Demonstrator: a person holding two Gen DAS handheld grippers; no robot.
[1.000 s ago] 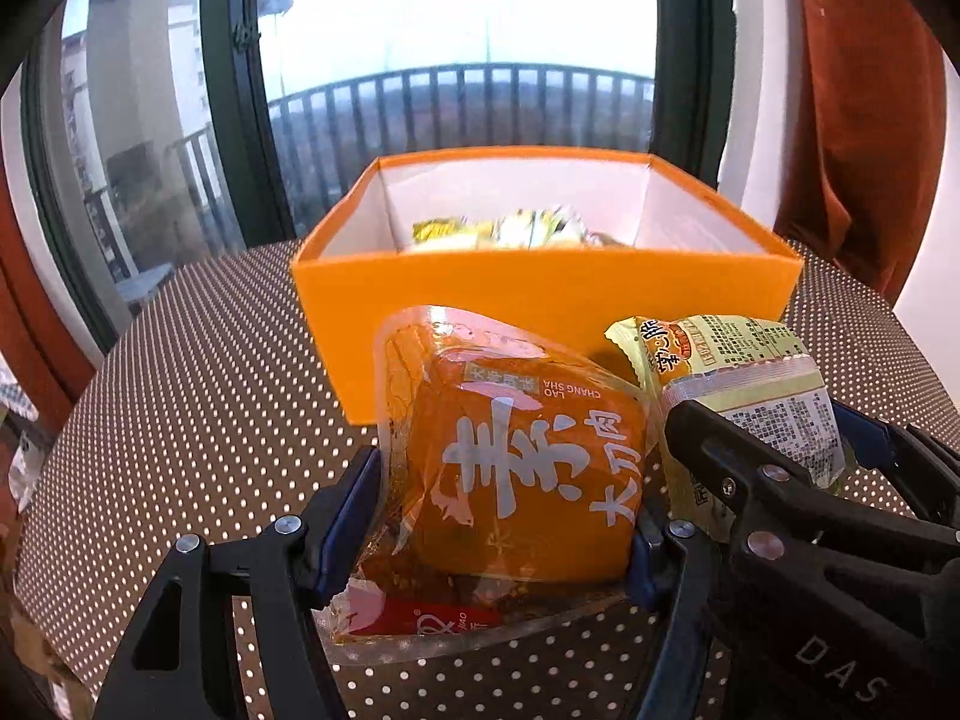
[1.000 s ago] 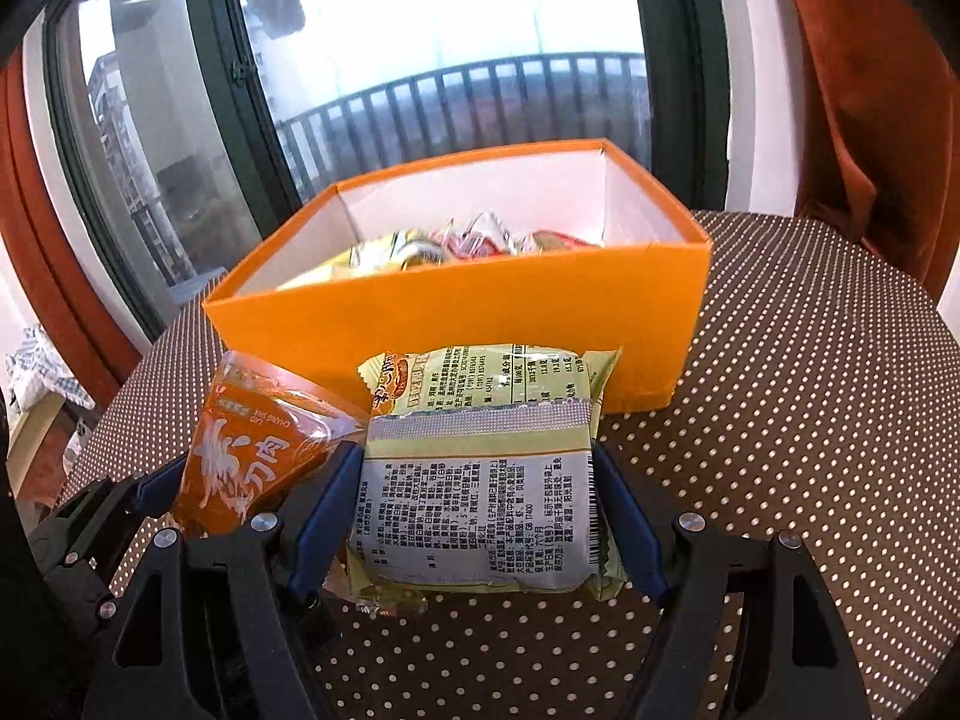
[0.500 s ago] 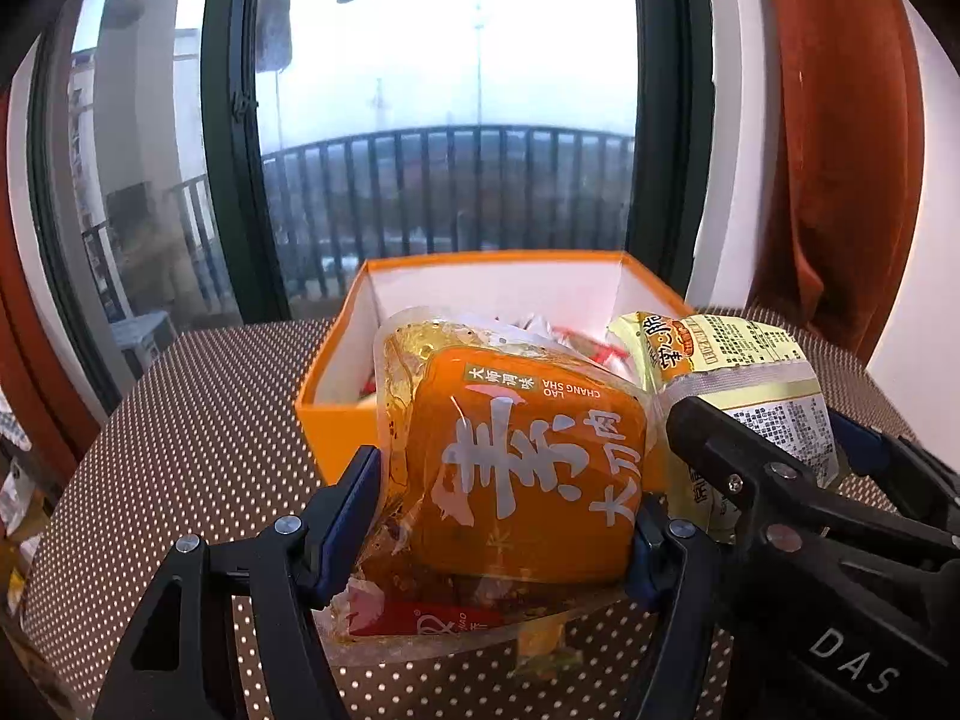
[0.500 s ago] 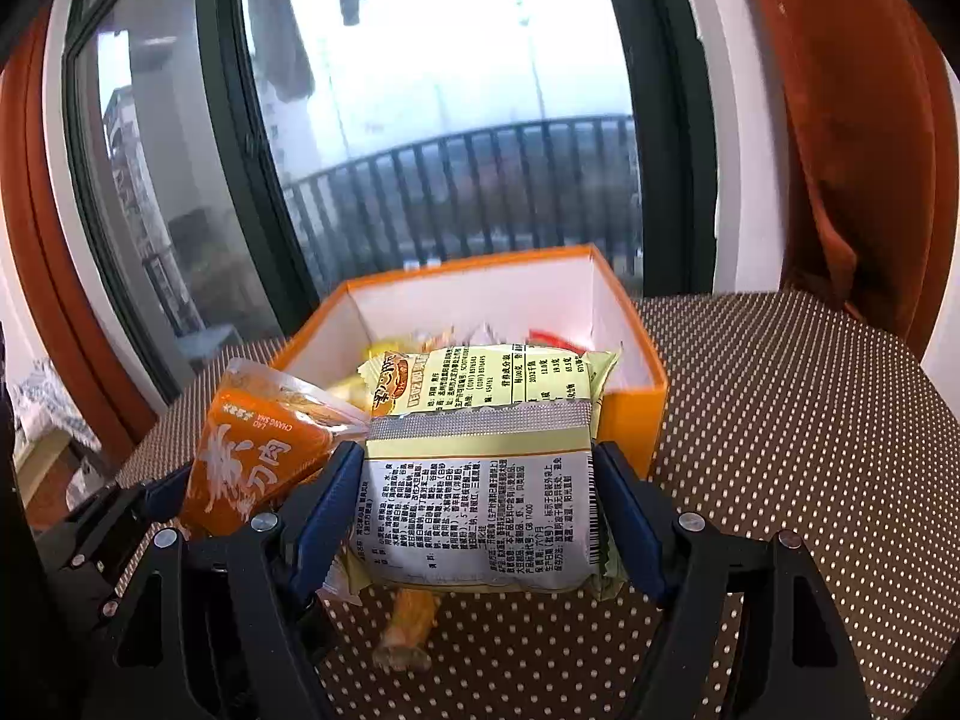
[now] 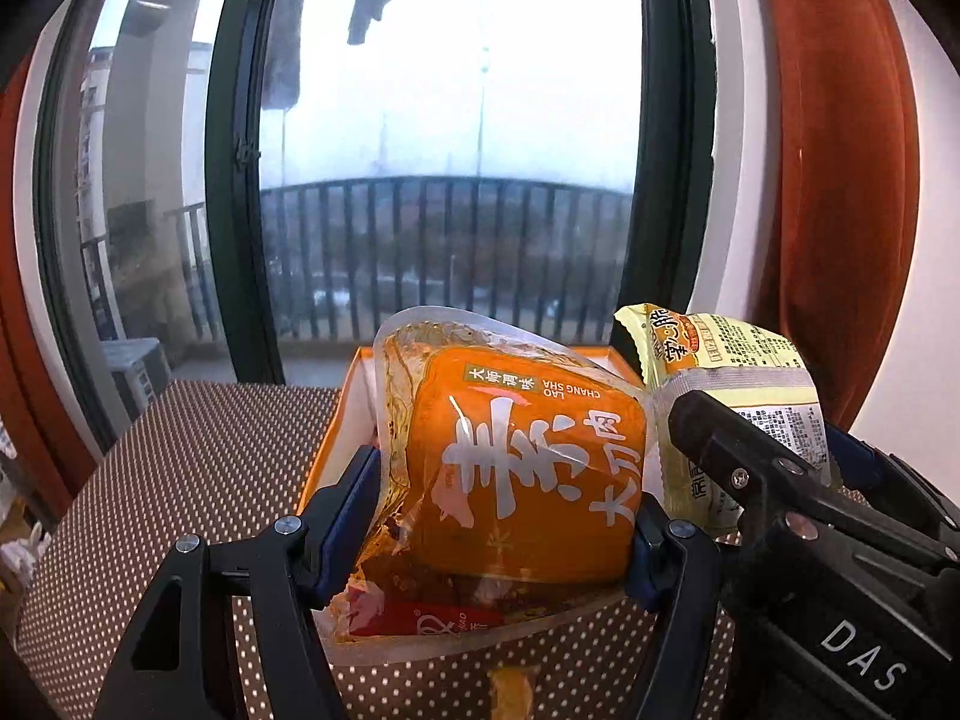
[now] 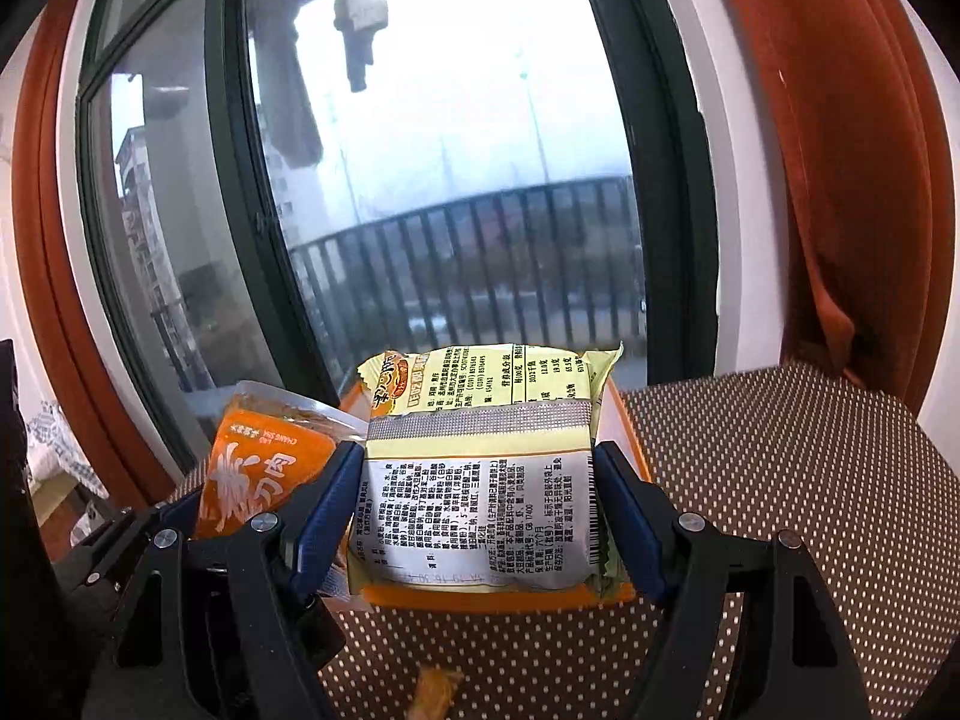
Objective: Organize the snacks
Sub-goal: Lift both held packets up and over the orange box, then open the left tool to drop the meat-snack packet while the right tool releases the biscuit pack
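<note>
- My left hand-held gripper [image 5: 507, 498] pinches an orange snack pack [image 5: 522, 468], its blue pads pressed on the pack's left and right sides; the pack is clear of the worktop [image 5: 198, 468].
- My right hand-held gripper [image 6: 480, 516] pinches a pale yellow snack pack [image 6: 480, 480] the same way, printed back facing me, silver seal strip across its middle.
- The two packs sit side by side: in the left wrist view the yellow one [image 5: 732, 372] is just right of the orange one, with the right gripper's black finger in front of it.
- In the right wrist view the orange pack [image 6: 258, 468] shows at the left, just beside my left blue pad.
- The orange box [image 6: 624, 438] stands on the brown dotted worktop [image 6: 780, 480] behind and beneath both packs; only parts of its rim and white inner wall show, the rest hidden by the packs.
- A small orange-yellow item [image 6: 435, 690] lies on the worktop near the bottom edge; too blurred to name.
- Far behind are a dark-framed window [image 5: 444, 120], a balcony railing [image 5: 444, 240] and a rust curtain [image 5: 840, 180] at right.
</note>
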